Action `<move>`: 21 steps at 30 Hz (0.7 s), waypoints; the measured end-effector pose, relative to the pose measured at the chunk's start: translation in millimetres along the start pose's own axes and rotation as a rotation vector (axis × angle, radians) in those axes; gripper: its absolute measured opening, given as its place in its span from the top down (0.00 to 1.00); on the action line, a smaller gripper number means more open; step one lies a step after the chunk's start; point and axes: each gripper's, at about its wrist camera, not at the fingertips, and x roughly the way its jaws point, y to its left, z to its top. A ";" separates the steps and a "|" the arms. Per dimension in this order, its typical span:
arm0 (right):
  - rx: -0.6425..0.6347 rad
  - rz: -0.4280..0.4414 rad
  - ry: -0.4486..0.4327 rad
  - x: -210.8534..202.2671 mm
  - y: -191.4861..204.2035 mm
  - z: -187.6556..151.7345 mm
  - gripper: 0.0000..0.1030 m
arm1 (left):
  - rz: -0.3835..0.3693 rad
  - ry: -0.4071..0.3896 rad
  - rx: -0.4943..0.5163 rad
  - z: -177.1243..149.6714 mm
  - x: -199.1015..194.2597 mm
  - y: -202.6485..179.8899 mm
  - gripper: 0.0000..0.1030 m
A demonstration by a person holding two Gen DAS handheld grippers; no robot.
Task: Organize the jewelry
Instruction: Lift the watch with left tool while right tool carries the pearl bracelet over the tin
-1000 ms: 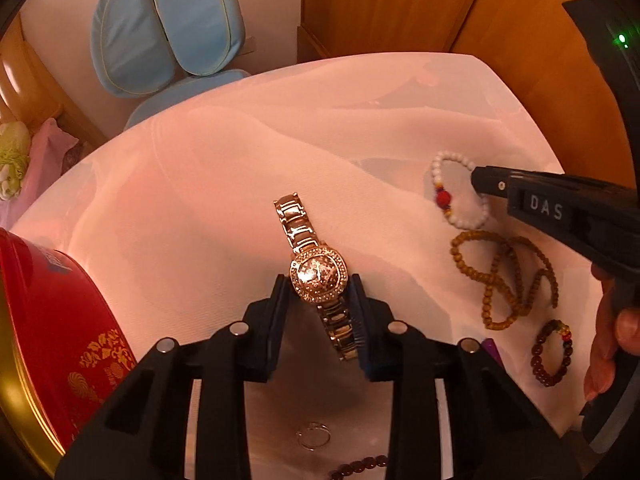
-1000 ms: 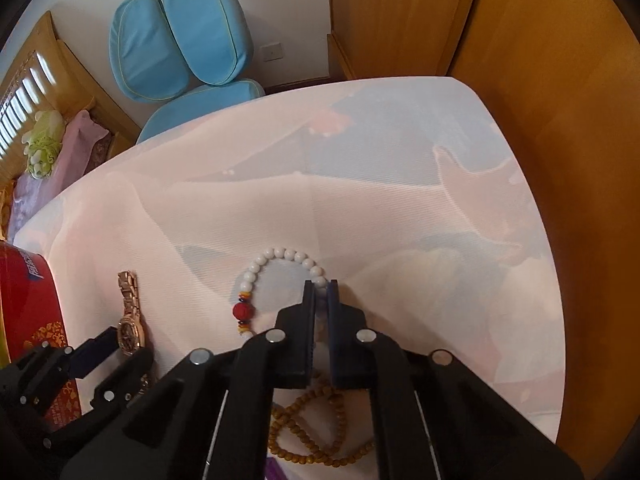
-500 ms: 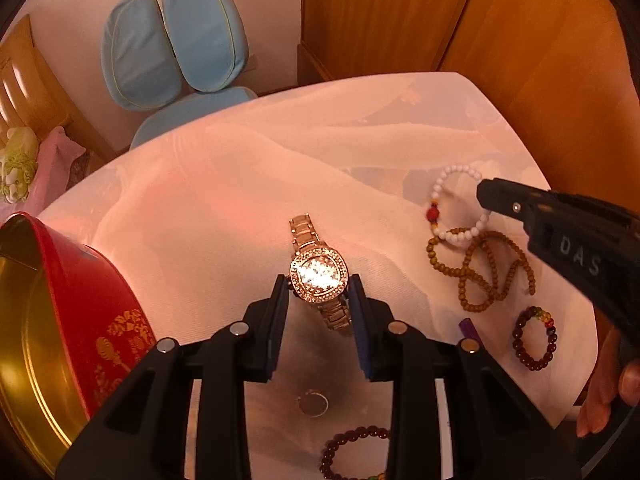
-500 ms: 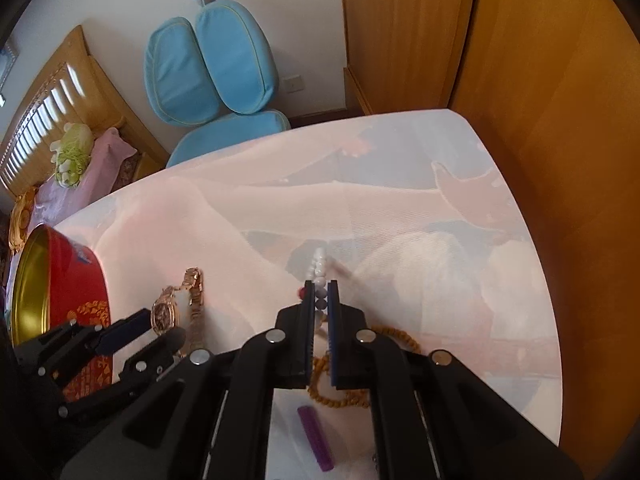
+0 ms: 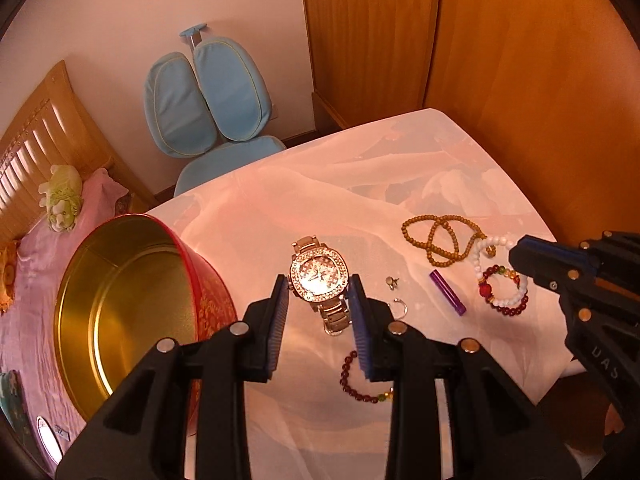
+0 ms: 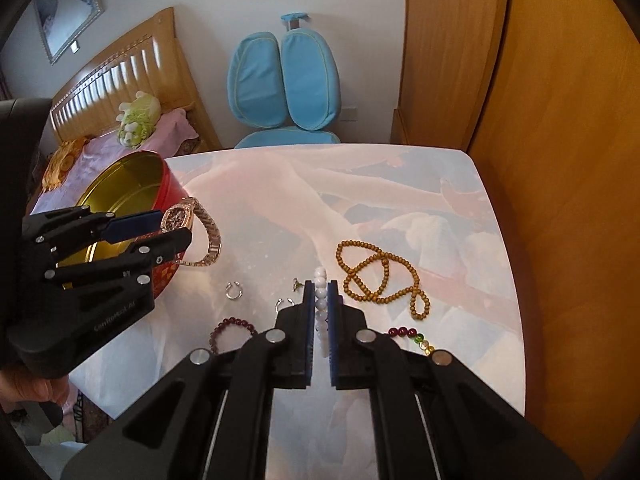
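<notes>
Jewelry is what I am sorting, and both my grippers now carry a piece well above the cloth, where a second ago they were down at the surface. Farthest left stands the red tin (image 5: pixel 132 312), open, its gold inside bare as far as I see. Beside it my left gripper (image 5: pixel 319 294) holds the gold watch (image 5: pixel 319 278) by its case, fingers closed on both sides, the band hanging free; in the right wrist view the watch sits just at the tin's rim. I judge the drop into the tin is the next thing, and the dangling band could catch the rim.

Further right, on the table, lie two small silver rings (image 6: pixel 234 291), a dark red bead bracelet (image 5: pixel 360 380), a purple stick (image 5: pixel 447 293) and the brown bead necklace (image 6: pixel 380 276). My right gripper (image 6: pixel 320 304) is pinched shut on the white bead bracelet (image 6: pixel 321 300), lifted clear of the necklace it lay next to.

The table (image 6: pixel 460 208) wears a pale, wrinkled, printed cloth. Behind it are a blue chair (image 6: pixel 284 88), a bed with a wooden headboard at left, and wooden cabinets at right.
</notes>
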 end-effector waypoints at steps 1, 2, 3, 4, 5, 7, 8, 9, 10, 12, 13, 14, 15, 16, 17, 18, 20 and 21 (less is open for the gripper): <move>-0.017 0.005 -0.012 -7.3 1.9 -2.8 0.93 | 0.007 -0.005 -0.002 -4.2 -7.1 -1.0 0.70; -0.027 0.009 -0.022 -13.1 2.3 -4.2 0.93 | 0.010 -0.007 -0.008 -7.9 -12.9 -1.0 0.70; -0.033 0.018 -0.034 -20.0 2.4 -5.9 0.93 | 0.016 -0.010 -0.017 -12.3 -19.1 -0.8 0.70; -0.039 0.029 -0.045 -26.3 2.7 -7.0 0.93 | 0.026 -0.013 -0.027 -16.8 -25.2 -0.7 0.70; -0.046 0.035 -0.057 -31.9 2.6 -7.6 0.93 | 0.037 -0.017 -0.035 -20.7 -30.1 -0.4 0.70; -0.065 0.049 -0.079 -42.0 4.2 -10.3 0.93 | 0.060 -0.023 -0.056 -28.7 -39.6 -0.1 0.70; -0.074 0.059 -0.083 -43.6 3.8 -10.8 0.93 | 0.068 -0.025 -0.069 -32.3 -43.8 0.0 0.70; -0.083 0.068 -0.086 -46.2 4.5 -12.6 0.93 | 0.079 -0.028 -0.082 -37.1 -48.4 0.5 0.70; -0.092 0.079 -0.087 -47.8 6.2 -14.8 0.93 | 0.093 -0.030 -0.093 -42.3 -52.8 0.8 0.70; -0.105 0.105 -0.086 -49.3 9.2 -18.2 0.93 | 0.119 -0.027 -0.112 -50.9 -59.1 3.5 0.70; -0.109 0.119 -0.083 -49.7 12.1 -20.1 0.93 | 0.130 -0.022 -0.123 -56.1 -62.3 5.2 0.70; -0.114 0.134 -0.079 -49.2 14.5 -21.4 0.93 | 0.141 -0.017 -0.133 -62.1 -66.2 6.6 0.70; -0.119 0.151 -0.076 -48.6 17.4 -23.3 0.93 | 0.153 -0.012 -0.140 -66.0 -68.1 8.5 0.70; -0.126 0.164 -0.074 -47.6 20.6 -25.0 0.93 | 0.163 -0.008 -0.146 -70.3 -69.8 10.5 0.70; -0.130 0.171 -0.072 -46.7 23.7 -25.5 0.93 | 0.174 -0.004 -0.150 -73.2 -71.9 13.0 0.70; -0.133 0.180 -0.070 -46.2 27.0 -26.0 0.93 | 0.181 0.000 -0.153 -75.6 -73.4 14.9 0.70; -0.137 0.193 -0.071 -46.2 32.8 -25.9 0.93 | 0.186 0.000 -0.160 -77.8 -76.1 19.9 0.70; -0.142 0.194 -0.074 -46.7 35.1 -25.1 0.93 | 0.187 -0.002 -0.164 -78.3 -76.9 22.4 0.70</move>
